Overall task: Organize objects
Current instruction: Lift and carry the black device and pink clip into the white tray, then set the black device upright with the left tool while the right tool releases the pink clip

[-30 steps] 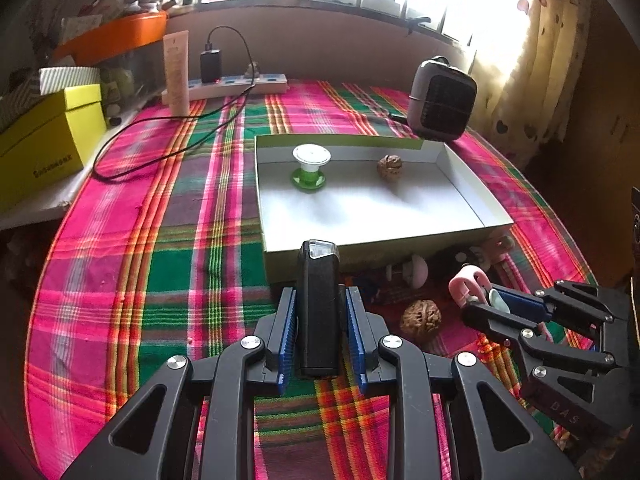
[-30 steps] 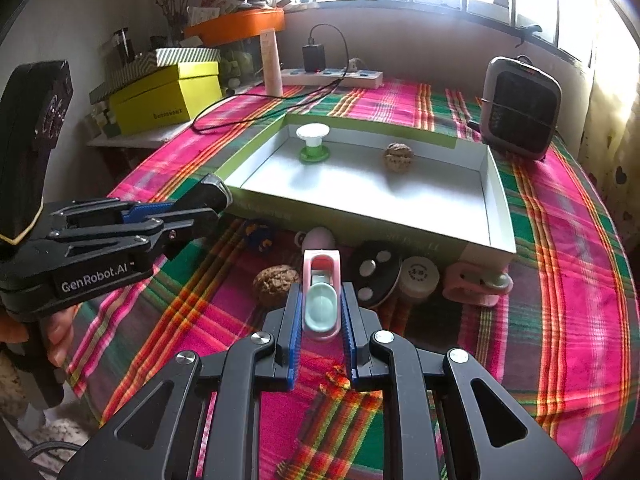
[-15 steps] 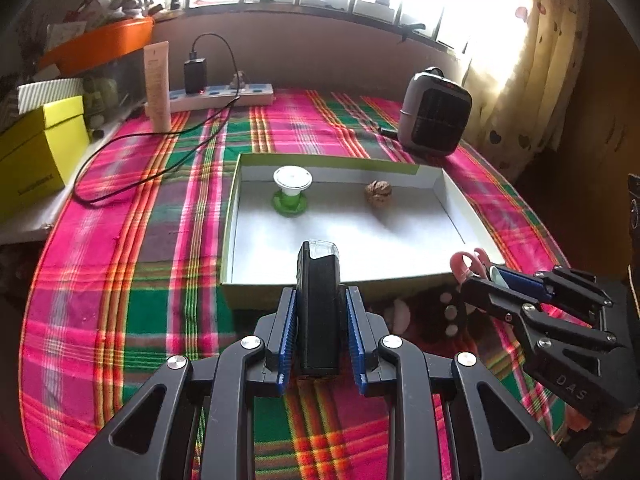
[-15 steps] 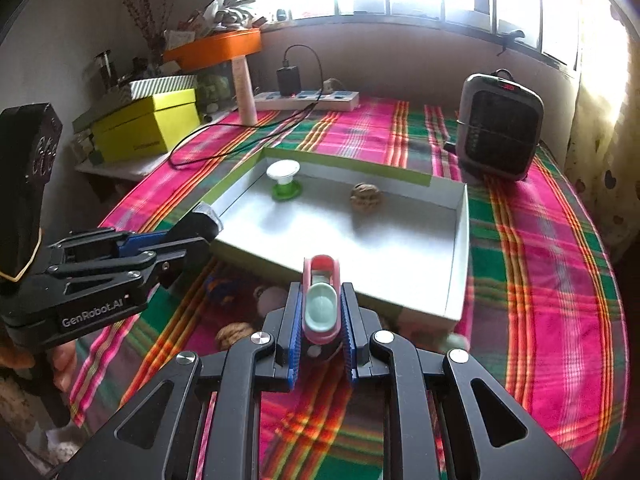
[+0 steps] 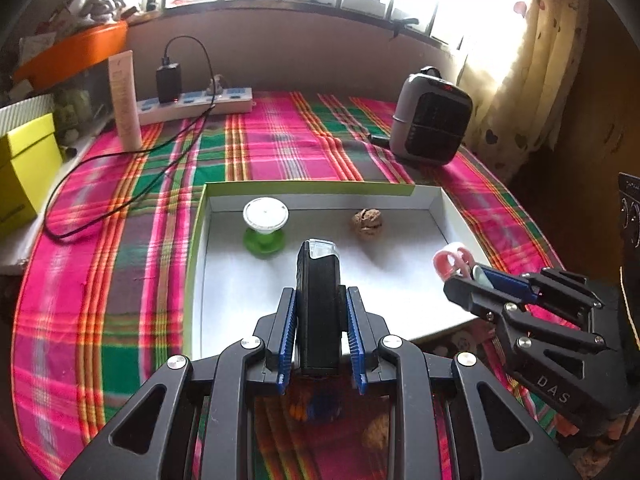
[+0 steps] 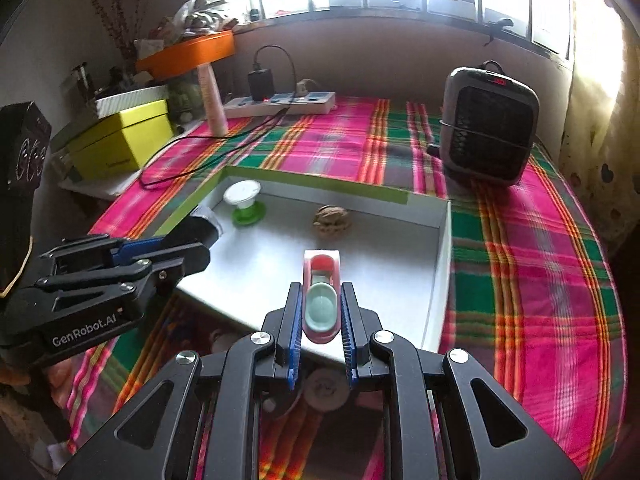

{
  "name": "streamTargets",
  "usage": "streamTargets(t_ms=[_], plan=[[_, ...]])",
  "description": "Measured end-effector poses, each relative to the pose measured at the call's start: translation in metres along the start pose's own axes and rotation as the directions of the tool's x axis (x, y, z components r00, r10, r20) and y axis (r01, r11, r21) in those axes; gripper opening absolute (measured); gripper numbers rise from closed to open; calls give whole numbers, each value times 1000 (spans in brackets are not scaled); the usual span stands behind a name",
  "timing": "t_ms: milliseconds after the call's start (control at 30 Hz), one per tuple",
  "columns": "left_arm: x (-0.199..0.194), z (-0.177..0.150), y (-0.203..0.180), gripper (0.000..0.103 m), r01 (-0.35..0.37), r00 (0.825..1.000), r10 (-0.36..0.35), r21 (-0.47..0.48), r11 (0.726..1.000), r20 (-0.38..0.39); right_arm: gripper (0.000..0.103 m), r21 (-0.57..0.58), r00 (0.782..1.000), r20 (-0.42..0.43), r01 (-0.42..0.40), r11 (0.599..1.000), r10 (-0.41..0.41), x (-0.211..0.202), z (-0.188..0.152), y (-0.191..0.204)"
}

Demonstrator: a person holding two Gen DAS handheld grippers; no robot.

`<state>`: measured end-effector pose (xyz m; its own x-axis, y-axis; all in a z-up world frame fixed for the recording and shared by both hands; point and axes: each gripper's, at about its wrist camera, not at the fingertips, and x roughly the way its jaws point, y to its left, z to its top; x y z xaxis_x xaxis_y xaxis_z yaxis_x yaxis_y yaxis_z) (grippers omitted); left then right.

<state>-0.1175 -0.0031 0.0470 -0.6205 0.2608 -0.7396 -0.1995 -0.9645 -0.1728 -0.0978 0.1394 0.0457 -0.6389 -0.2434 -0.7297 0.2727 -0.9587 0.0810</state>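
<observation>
The left gripper (image 5: 320, 312) clamps a black oblong clear-tipped device (image 5: 319, 304); the right gripper (image 6: 320, 316) clamps a pink toy with mint insert (image 6: 321, 300). Both hang over the shallow white green-rimmed box (image 5: 400, 288); ahead lie a walnut (image 5: 367, 223) and a green-footed white spool (image 5: 265, 222).

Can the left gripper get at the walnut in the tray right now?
Probably not as things stand. The left gripper is shut on a black device, so its jaws are full. The path itself looks free: the walnut sits uncovered in the open tray, ahead of it.
</observation>
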Motion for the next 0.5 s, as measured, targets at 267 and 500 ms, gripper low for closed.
streamTargets(t_ms=[267, 500], plan=[[23, 19, -4, 22, 1, 1000, -1, 5, 1000, -10, 18, 39, 999, -28, 25, 999, -24, 24, 18, -17], [46, 33, -5, 22, 5, 999, -4, 9, 1000, -34, 18, 56, 998, -57, 31, 998, -28, 46, 30, -28]])
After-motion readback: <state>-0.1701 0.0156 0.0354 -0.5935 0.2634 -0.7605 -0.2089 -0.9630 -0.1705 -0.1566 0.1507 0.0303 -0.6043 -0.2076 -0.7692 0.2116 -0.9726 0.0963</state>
